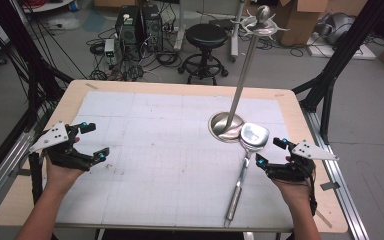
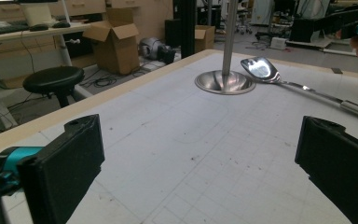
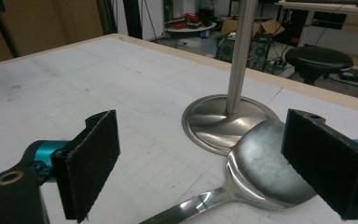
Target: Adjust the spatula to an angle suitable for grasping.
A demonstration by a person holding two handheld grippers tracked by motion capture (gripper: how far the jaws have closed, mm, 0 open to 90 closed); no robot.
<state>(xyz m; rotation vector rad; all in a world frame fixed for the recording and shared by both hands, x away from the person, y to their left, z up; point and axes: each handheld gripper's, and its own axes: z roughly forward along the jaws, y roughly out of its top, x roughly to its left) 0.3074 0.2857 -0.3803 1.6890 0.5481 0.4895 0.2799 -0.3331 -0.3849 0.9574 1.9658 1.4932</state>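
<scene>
1. The right gripper [image 1: 269, 153] hovered at the table's [image 1: 25, 197] right side with its jaws spread wide, nothing between them.
2. The metal spatula [image 1: 247, 155] lay just beside it — blade [image 3: 261, 170] touching the round base of the utensil stand [image 1: 226, 127], handle running back toward the near edge.
3. The left gripper [image 1: 94, 141] sat well apart at the left — jaws likewise spread, holding nothing.
</scene>
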